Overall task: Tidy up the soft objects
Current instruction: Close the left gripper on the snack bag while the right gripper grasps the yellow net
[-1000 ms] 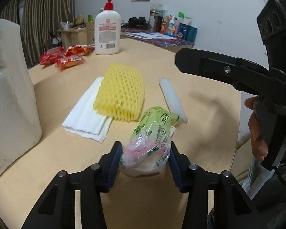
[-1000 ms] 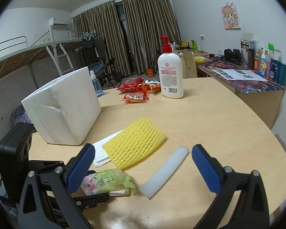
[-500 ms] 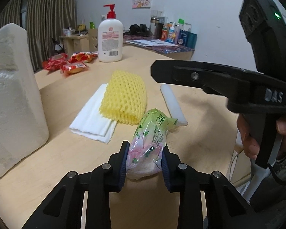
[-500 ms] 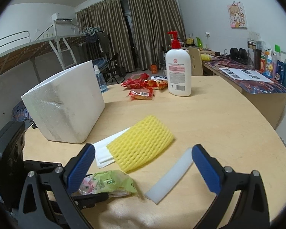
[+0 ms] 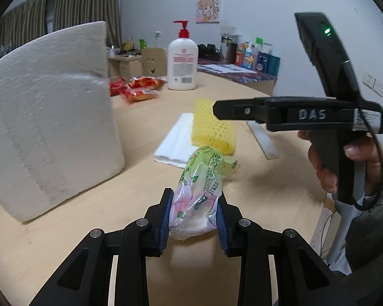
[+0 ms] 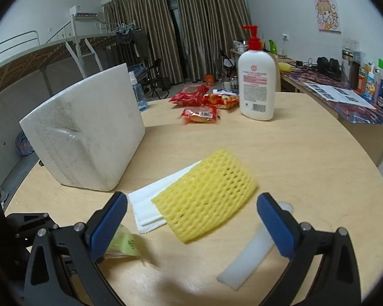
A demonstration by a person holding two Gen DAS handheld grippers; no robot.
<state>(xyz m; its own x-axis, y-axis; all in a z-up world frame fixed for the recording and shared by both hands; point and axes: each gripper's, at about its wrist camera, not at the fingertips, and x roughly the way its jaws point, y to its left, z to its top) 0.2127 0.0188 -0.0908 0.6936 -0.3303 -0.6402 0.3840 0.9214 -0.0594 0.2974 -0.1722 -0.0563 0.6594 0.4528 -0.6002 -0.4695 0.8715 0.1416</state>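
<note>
Left gripper [image 5: 193, 214]: closed on the tissue pack [image 5: 200, 191], blue pads pressing both flanks at lower centre of the left wrist view; a second ago the pads stood apart from the wrapper, so the jaws have just been closing with the pack between them.
Tissue pack: wrapper pinched in at the near end, green far end pointing up-frame toward the yellow foam net [image 5: 213, 132]; whether it has left the tabletop [image 5: 255, 186] cannot be told.
Meaning for task: first soft item appears secured; judged ready to be carried off and placed.
Right gripper [image 6: 191, 225]: jaws wide, holding nothing; it frames the yellow foam net from the lower part of the right wrist view, with the white foam strip [image 6: 247, 260] under its right finger.
Shift in view: the white foam block [image 5: 48, 127] now fills far more of the left half of the left wrist view than before.
Stack: yellow foam net lies partly over the folded white sheet [image 6: 150, 204], centre frame.
Edges: curved tabletop rim runs down the right side of both views, close past the white foam strip.
Open room: bare tabletop in mid-frame beyond the net, up to the lotion bottle [image 6: 256, 84] and red snack packets [image 6: 200, 113].
</note>
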